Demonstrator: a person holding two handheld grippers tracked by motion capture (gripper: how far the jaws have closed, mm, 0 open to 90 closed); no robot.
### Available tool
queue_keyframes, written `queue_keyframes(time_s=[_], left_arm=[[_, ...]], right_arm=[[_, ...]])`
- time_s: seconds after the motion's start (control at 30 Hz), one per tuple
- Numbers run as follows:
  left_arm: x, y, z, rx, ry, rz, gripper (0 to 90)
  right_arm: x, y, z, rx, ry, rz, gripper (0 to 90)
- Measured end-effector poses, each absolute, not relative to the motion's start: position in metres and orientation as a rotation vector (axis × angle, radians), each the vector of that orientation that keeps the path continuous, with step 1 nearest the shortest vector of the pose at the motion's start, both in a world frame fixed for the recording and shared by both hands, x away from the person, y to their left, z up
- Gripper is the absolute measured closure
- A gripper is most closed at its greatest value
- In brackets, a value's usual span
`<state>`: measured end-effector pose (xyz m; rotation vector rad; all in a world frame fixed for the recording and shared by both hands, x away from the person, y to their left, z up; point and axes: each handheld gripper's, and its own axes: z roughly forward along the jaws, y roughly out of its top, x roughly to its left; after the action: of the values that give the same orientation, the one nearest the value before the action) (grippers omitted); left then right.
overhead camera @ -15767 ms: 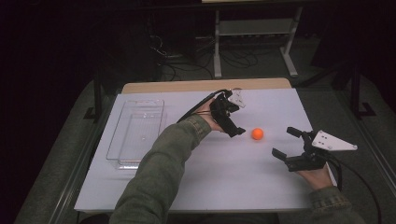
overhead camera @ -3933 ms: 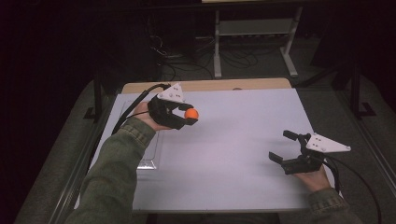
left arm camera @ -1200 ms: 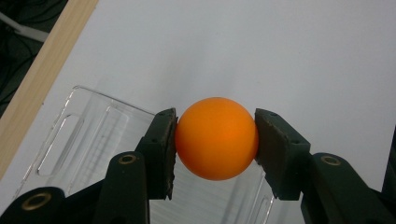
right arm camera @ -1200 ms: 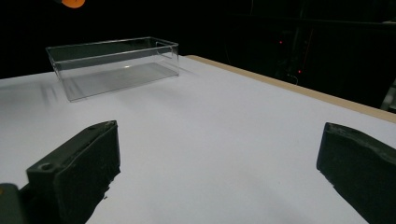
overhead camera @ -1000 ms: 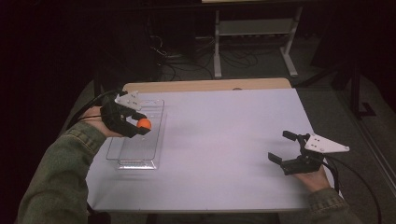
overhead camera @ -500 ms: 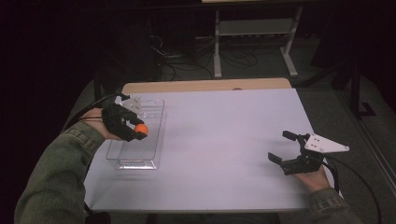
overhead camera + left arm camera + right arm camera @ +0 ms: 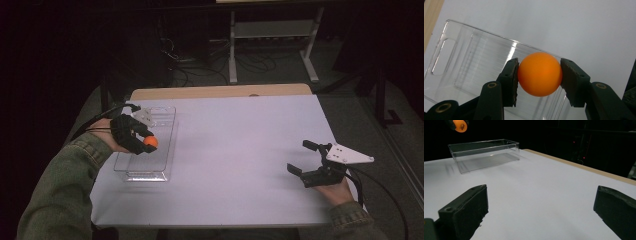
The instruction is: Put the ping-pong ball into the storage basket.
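Left gripper view shows the left gripper (image 7: 539, 75) clamping an orange ball (image 7: 539, 74) above the clear plastic bin (image 7: 461, 62); right gripper (image 7: 309, 161) gapes, well apart.

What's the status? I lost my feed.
Left tool shut on small orange ball, above clear plastic bin. Right tool open, idle on white table. Nothing in the way.

White tabletop (image 7: 240, 150), wooden far edge (image 7: 220, 92), metal stand (image 7: 272, 35), floor cables (image 7: 192, 60)
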<state>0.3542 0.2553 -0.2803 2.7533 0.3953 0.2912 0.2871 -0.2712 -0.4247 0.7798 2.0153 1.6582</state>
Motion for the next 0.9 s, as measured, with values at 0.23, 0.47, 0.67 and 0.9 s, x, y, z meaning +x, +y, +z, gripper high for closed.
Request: queue_keyframes(time_s=[0.23, 0.47, 0.67, 0.9], left_arm=[[0.355, 0.256, -0.288, 2.752, 0.405, 0.271, 50.5], [0.354, 0.255, -0.293, 2.759, 0.395, 0.258, 50.5], [0.355, 0.253, -0.298, 2.761, 0.39, 0.244, 50.6], [0.357, 0.251, -0.304, 2.769, 0.387, 0.227, 50.6]], right_arm=[[0.287, -0.271, -0.425, 0.78, 2.016, 1.659, 0.0], [0.287, -0.271, -0.425, 0.779, 2.016, 1.659, 0.0], [0.287, -0.271, -0.425, 0.778, 2.017, 1.659, 0.0], [0.287, -0.271, -0.425, 0.779, 2.017, 1.658, 0.0]])
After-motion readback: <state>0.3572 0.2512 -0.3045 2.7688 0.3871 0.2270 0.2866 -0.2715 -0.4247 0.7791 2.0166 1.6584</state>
